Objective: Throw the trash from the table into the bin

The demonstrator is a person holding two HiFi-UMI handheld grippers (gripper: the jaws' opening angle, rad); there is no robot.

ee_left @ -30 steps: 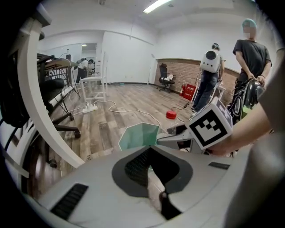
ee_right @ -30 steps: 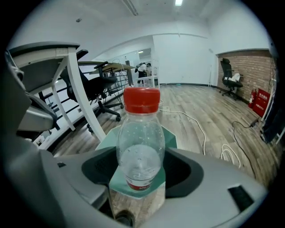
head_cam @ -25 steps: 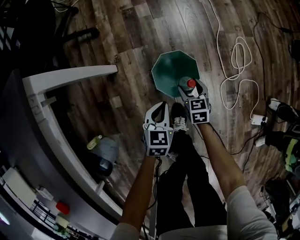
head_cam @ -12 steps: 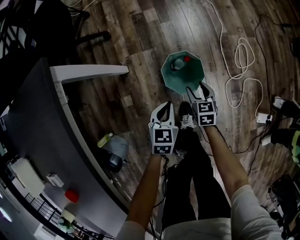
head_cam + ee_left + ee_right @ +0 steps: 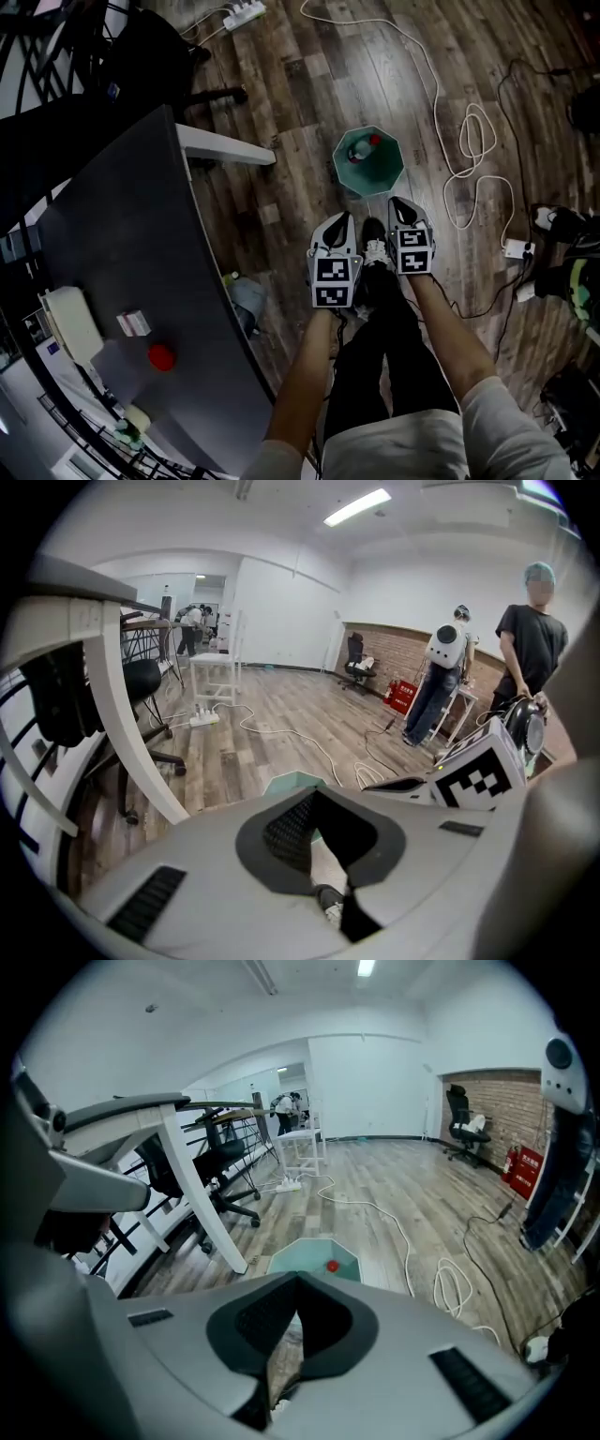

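Head view: bottle (image 5: 359,149) lies in the bin (image 5: 384,180) on the floor, off the tabletop's (image 5: 122,244) right edge. Risks, as I judge them: the red piece (image 5: 161,356) and small box (image 5: 133,322) sit toward the tabletop's lower-left edge. Reaching across, I could clip the near edge or knock the red piece off. Cable loops (image 5: 478,122) near the feet could snag. Both forearms are stretched forward. Left gripper (image 5: 341,219) and right gripper (image 5: 397,203) sit side by side, angled down, just short of the bin.

Left gripper view: jaws together, nothing between.

Right gripper view: jaws have just been closing, now together, empty. Bin ahead, below.
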